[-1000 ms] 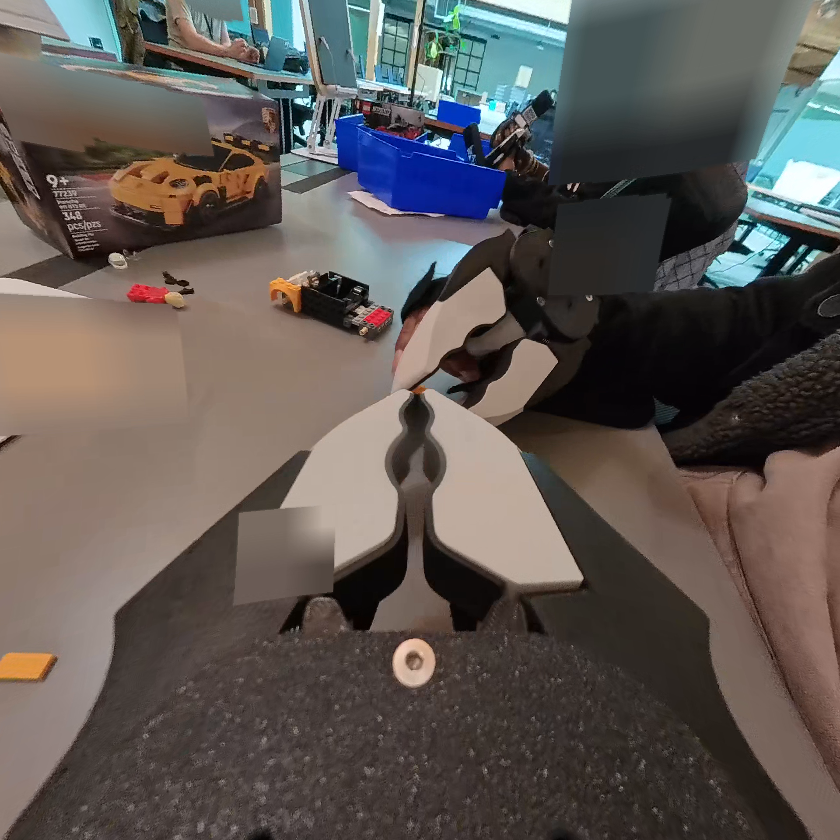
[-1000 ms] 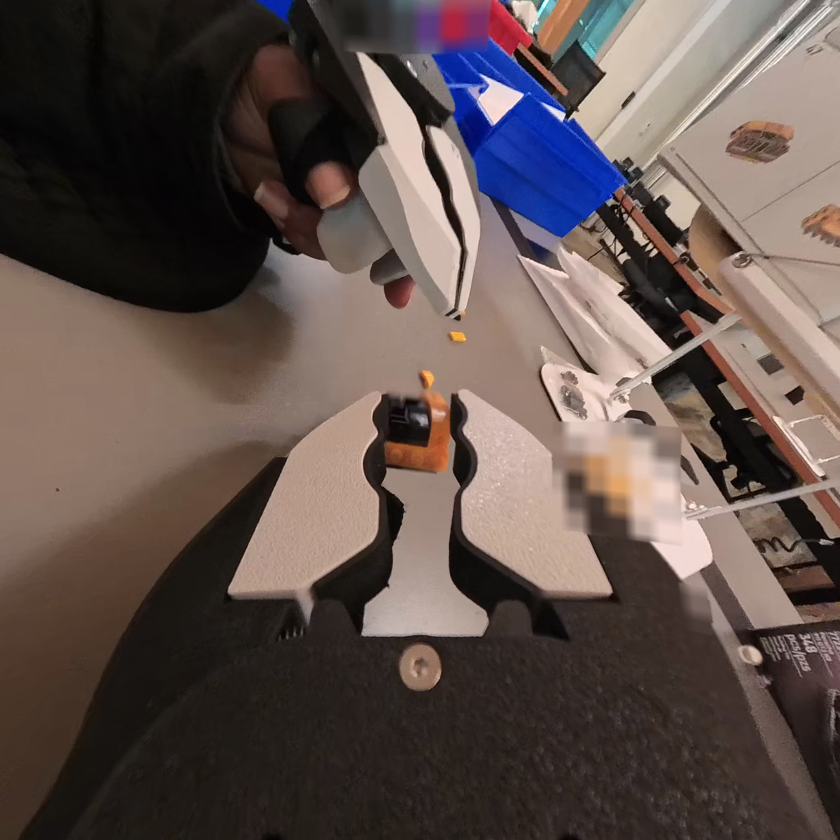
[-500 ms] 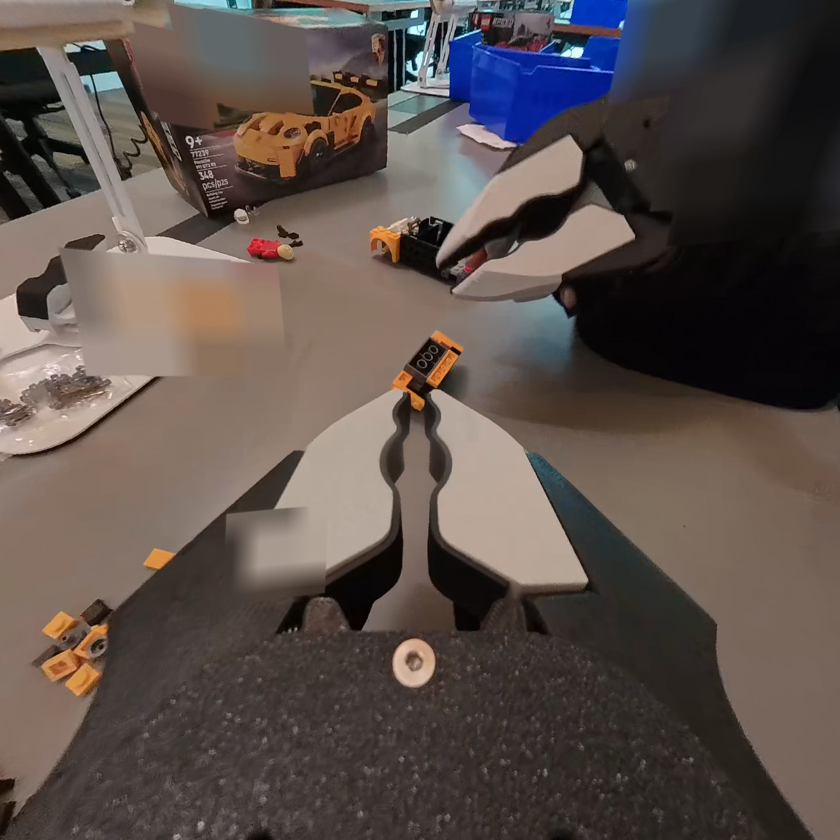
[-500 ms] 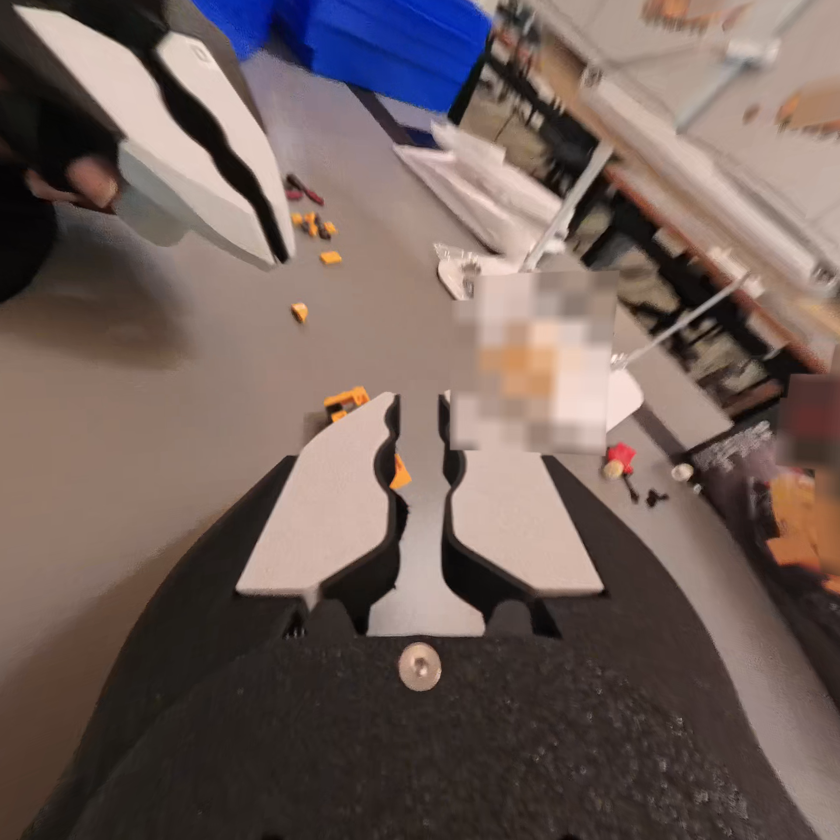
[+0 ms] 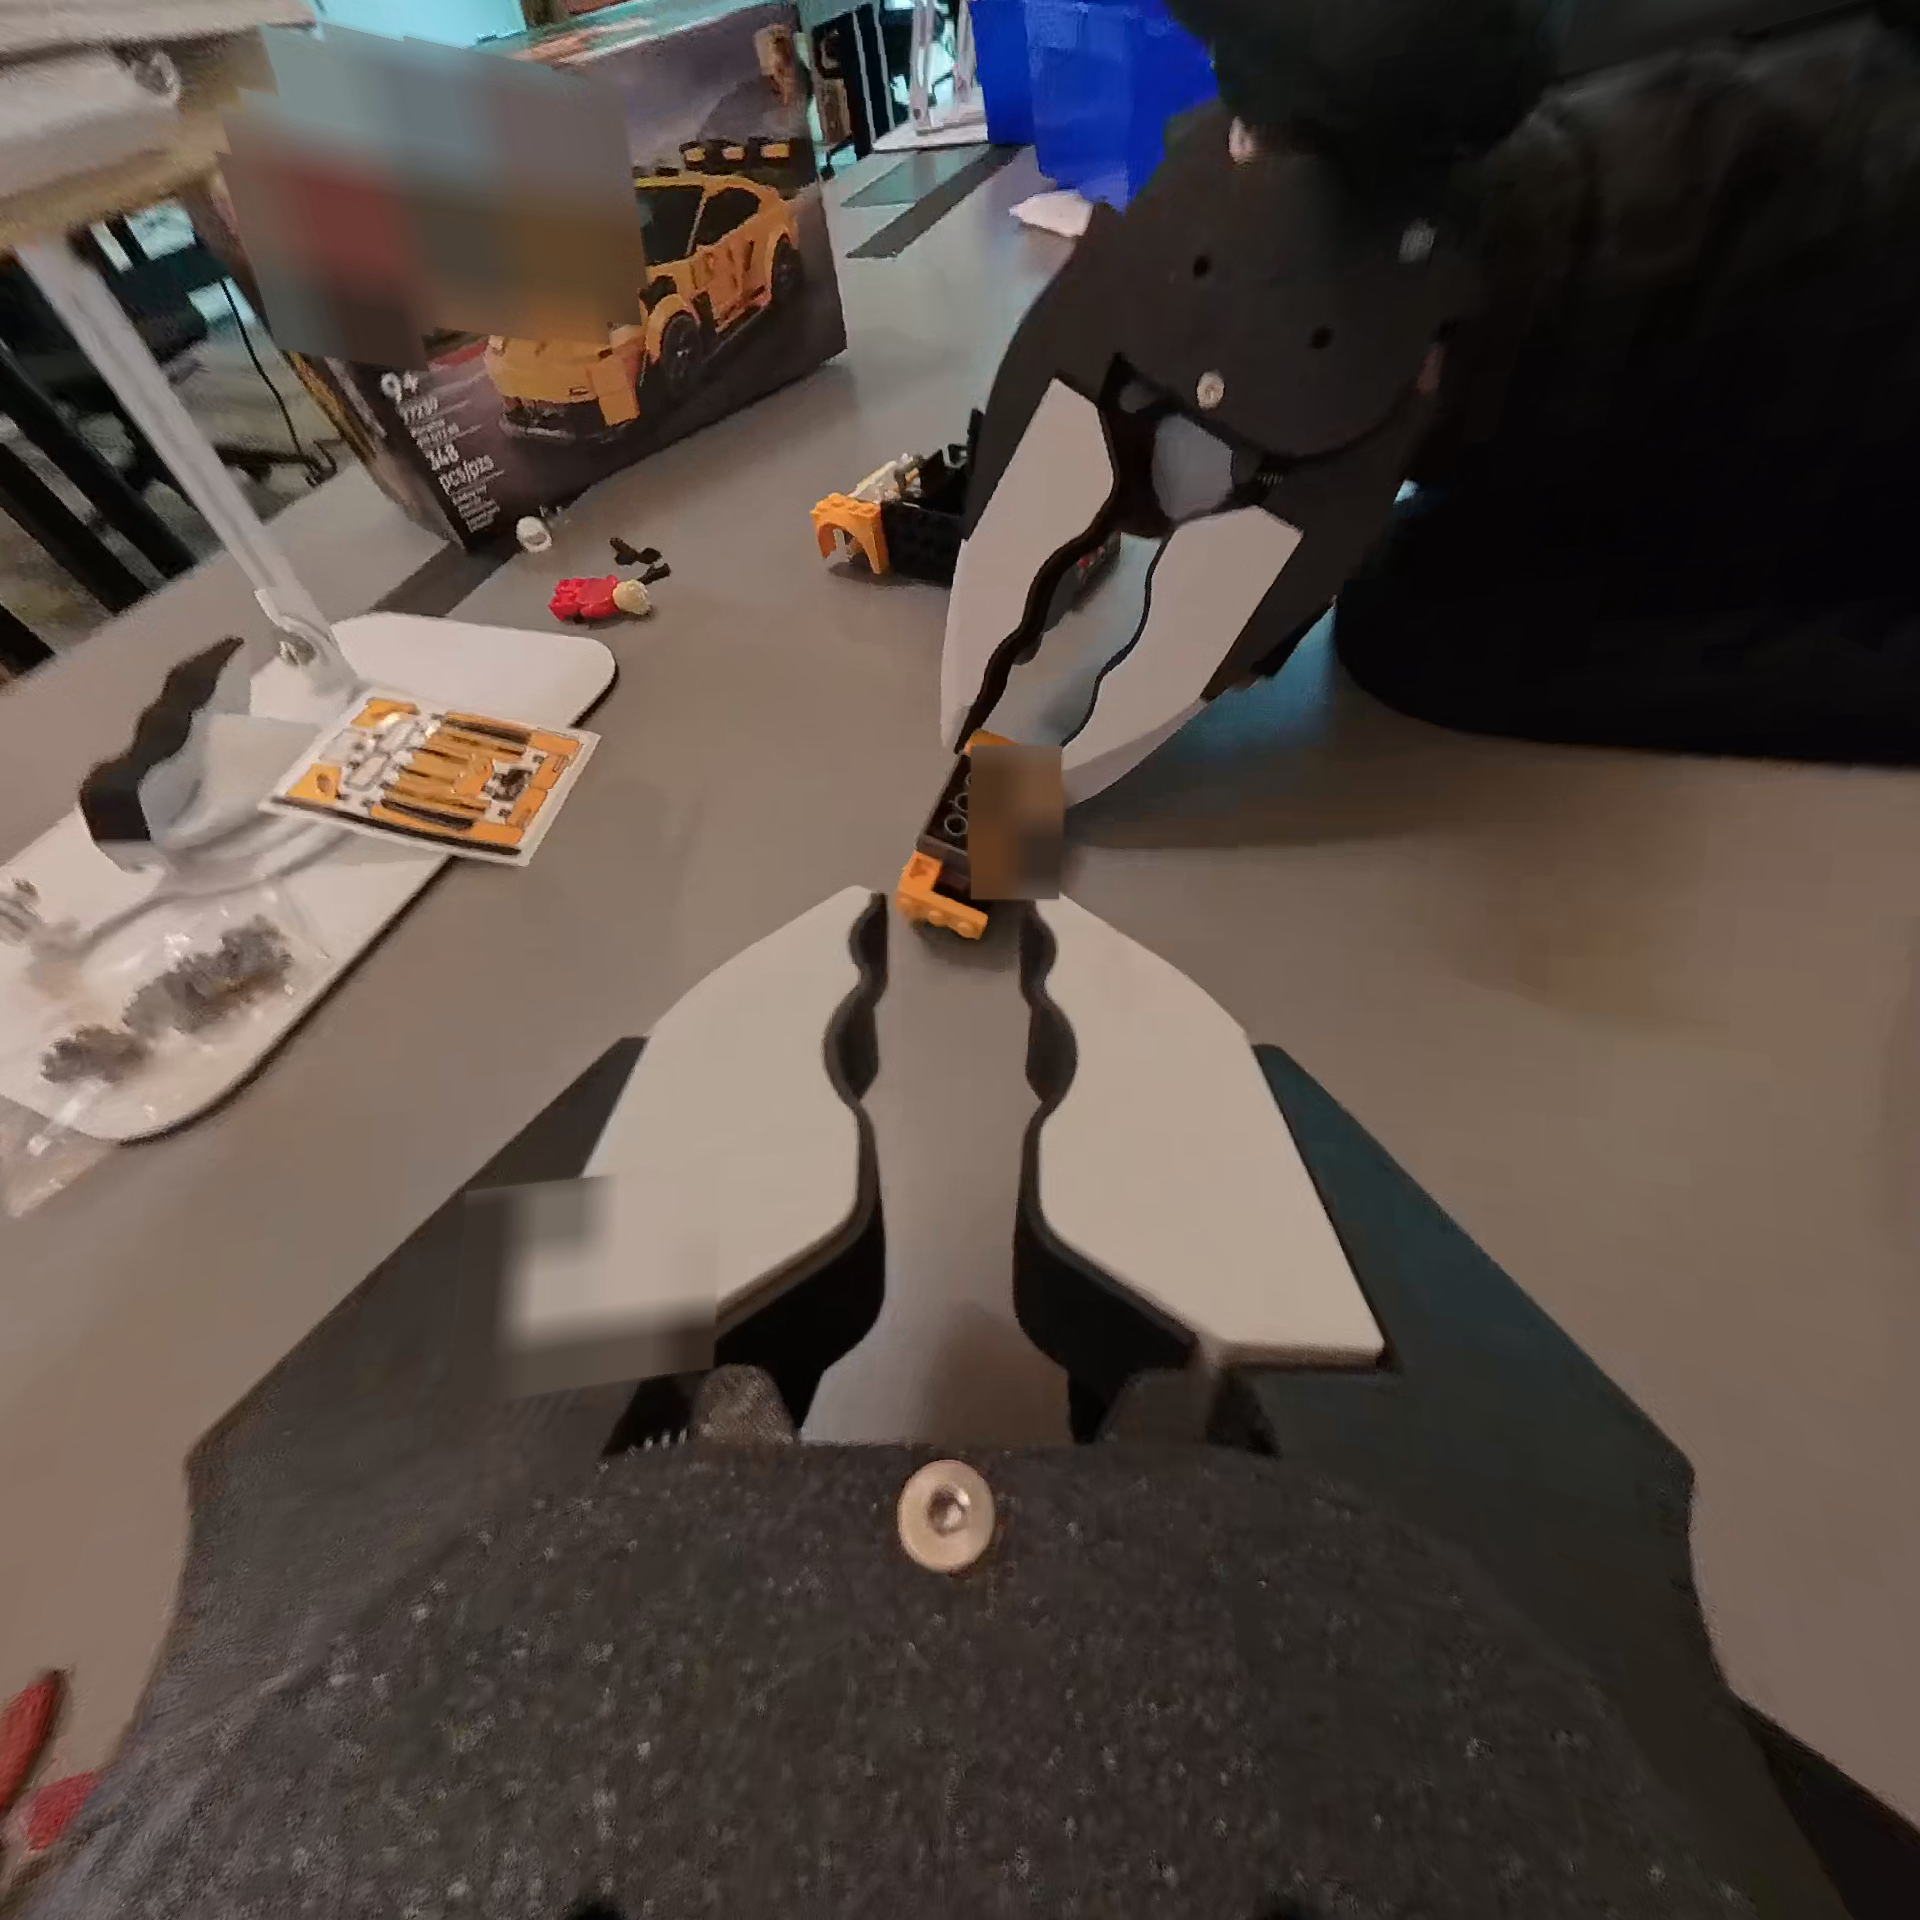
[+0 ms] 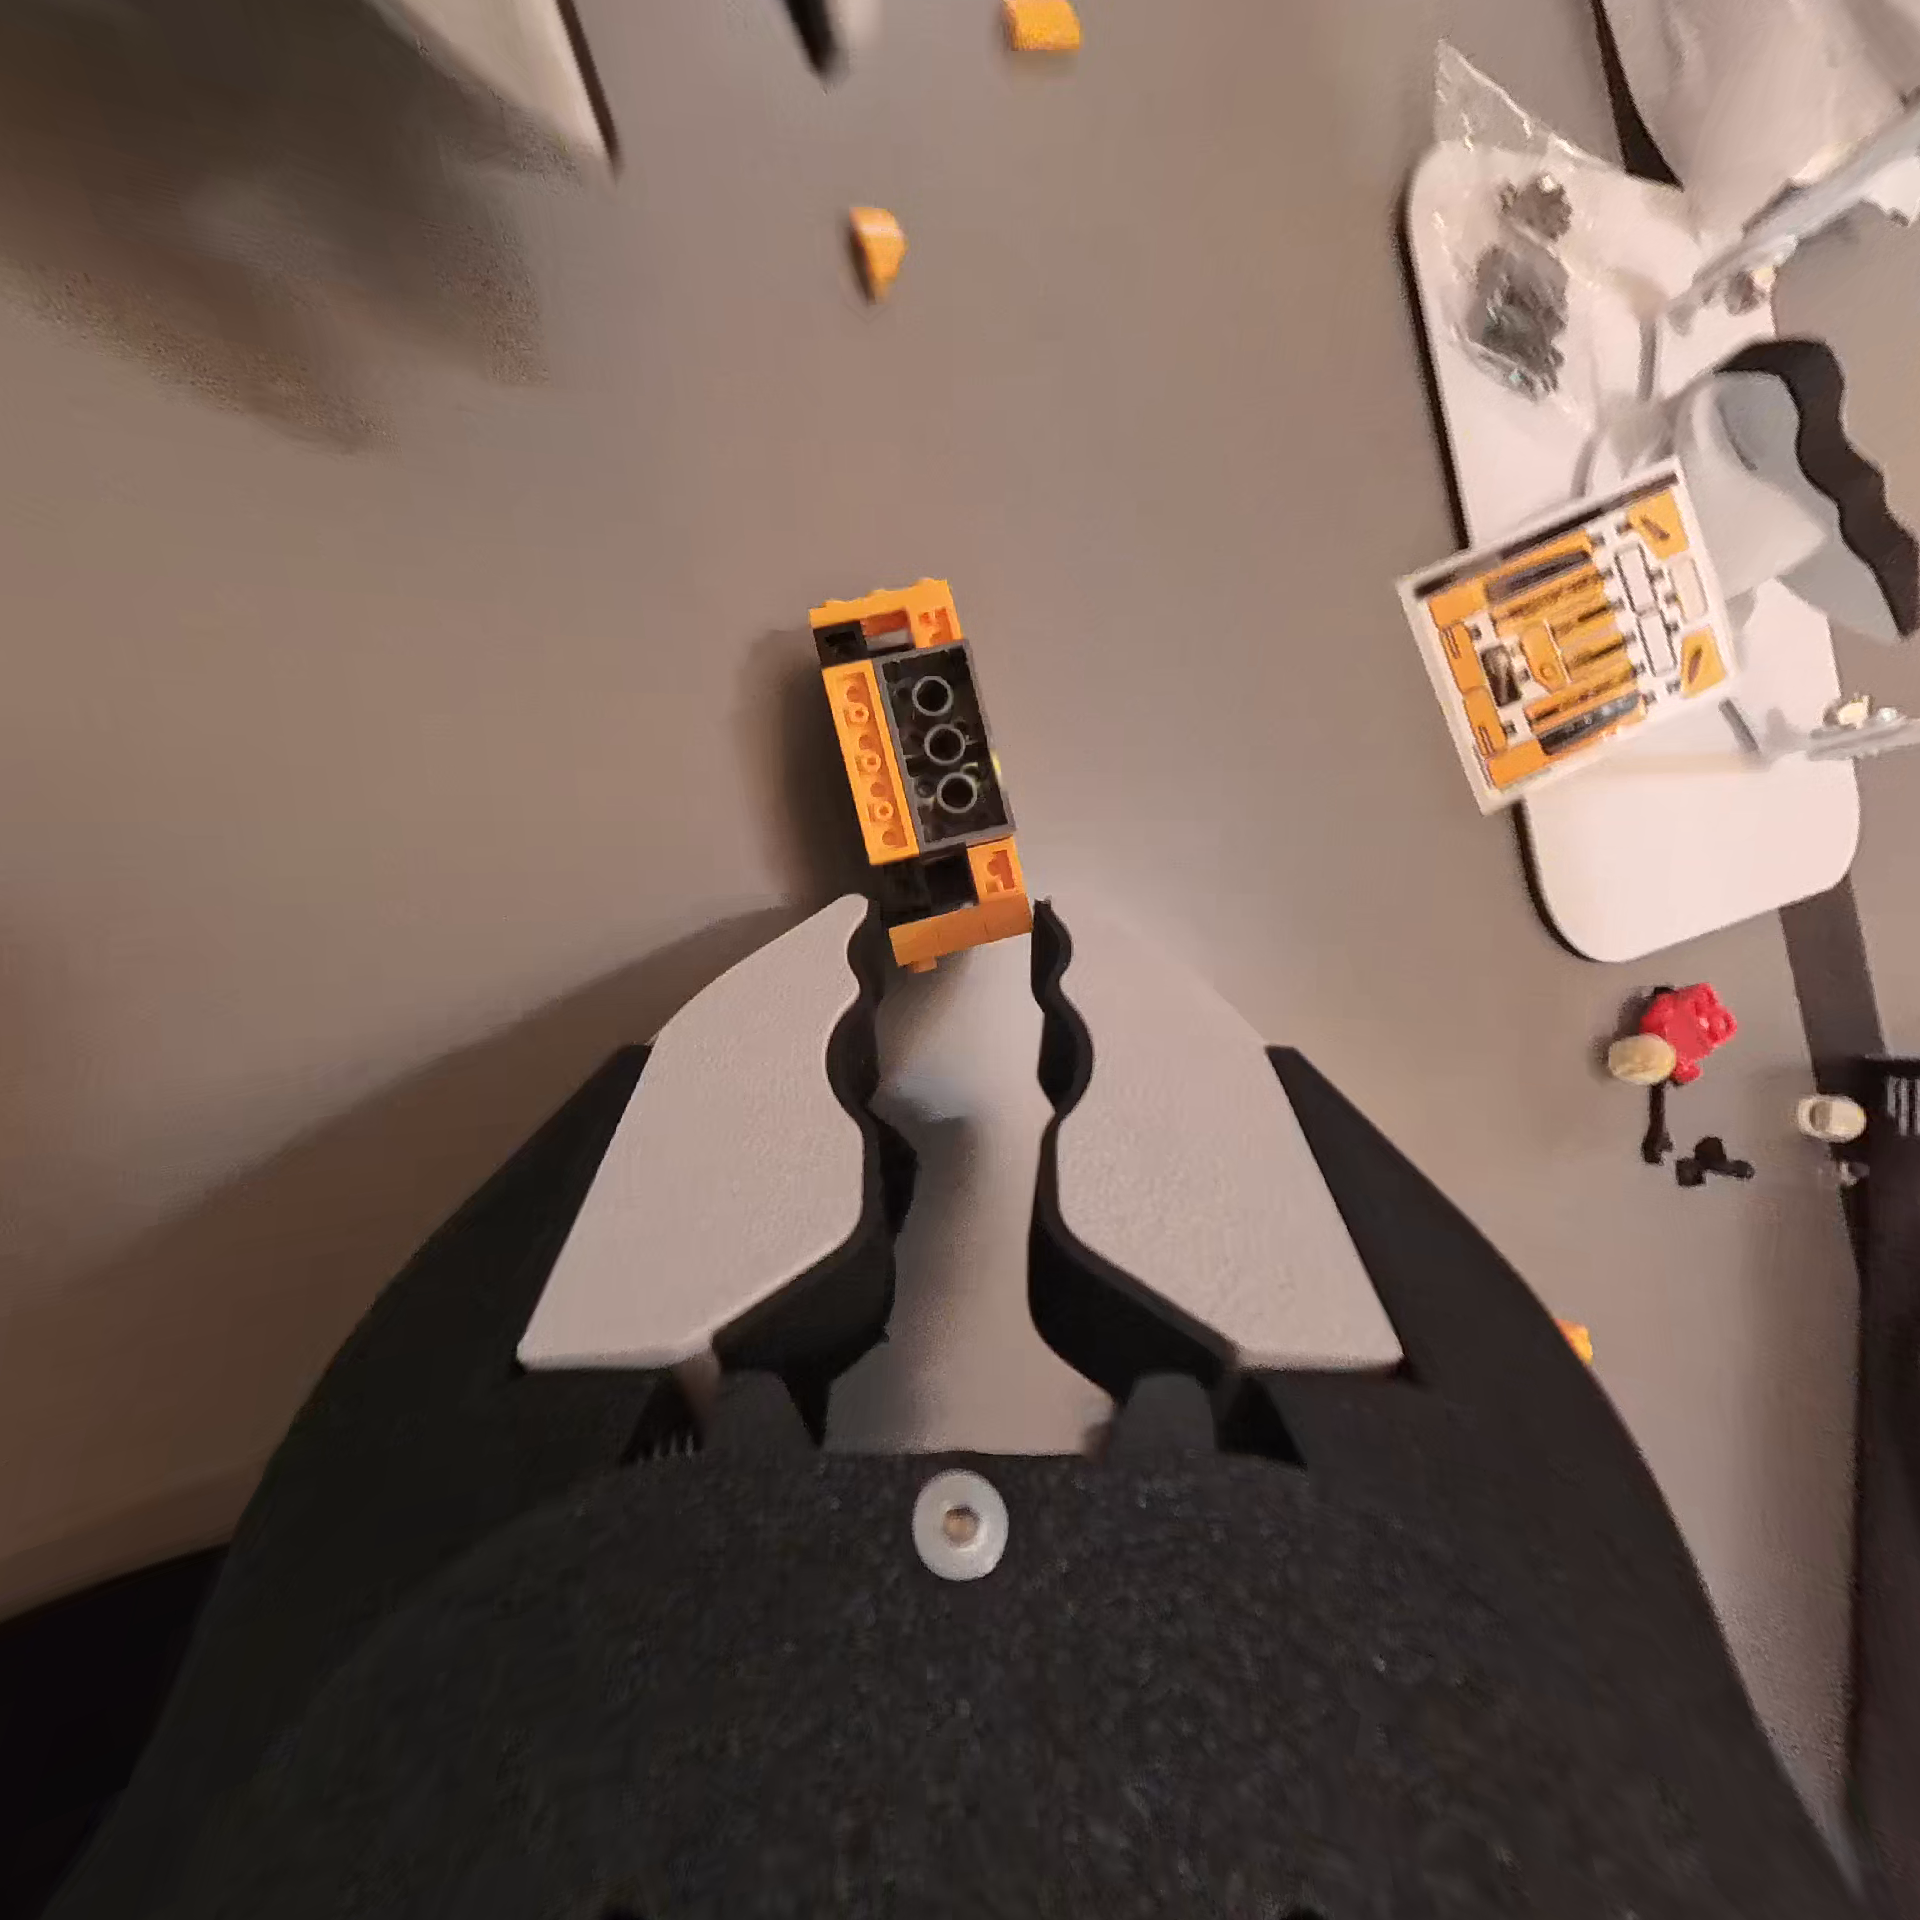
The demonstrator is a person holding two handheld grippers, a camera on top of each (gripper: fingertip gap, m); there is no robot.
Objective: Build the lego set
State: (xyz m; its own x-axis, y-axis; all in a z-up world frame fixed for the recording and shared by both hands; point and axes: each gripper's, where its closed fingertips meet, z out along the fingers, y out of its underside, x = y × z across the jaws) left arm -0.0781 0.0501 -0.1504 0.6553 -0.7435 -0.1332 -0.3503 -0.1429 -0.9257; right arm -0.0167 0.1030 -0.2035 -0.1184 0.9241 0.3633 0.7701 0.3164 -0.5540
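Left tool [image 5: 948, 914] jaws narrowly parted, empty. Small orange-and-black studded lego sub-assembly [image 5: 951, 842] lies on matte grey worktop [image 5: 1455, 987], just past its tips. Right tool [image 6: 951, 914] narrowly parted, tips flanking block's near end; grip unclear. Beyond: glossy orange sticker sheet [image 5: 431, 774], yellow-car cardboard box [image 5: 644, 301].

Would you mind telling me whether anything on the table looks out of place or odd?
The orange-and-black sub-assembly lies underside-up on the grey table, its stud sockets facing up. Nothing looks damaged.
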